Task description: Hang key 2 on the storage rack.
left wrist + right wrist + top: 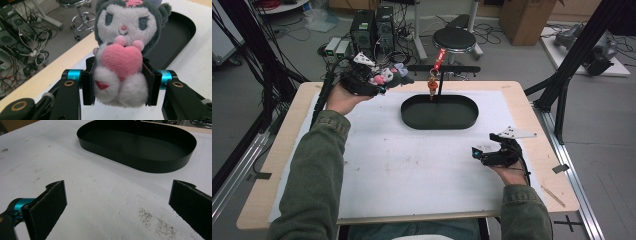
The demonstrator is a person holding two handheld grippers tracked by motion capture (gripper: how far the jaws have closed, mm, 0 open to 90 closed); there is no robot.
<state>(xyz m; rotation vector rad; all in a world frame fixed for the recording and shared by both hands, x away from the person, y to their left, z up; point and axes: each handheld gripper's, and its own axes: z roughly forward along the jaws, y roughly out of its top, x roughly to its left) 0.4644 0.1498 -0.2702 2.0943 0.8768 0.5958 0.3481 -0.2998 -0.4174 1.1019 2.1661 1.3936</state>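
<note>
Above the bench's [377,165] far left corner, the left hand-held gripper [120,85] clamps a plush toy [123,57]; the right hand-held gripper [117,202] rests wide apart, empty. Likely next: carry the toy to the tray [439,122] and release.

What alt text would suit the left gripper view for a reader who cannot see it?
The left tool grips a small grey-and-white plush doll hugging a pink heart, its two black pads pressing the doll's lower body from either side. Behind the doll lie a white table mat and a black oval metal tray; a stool and cables stand on the floor beyond.
</note>
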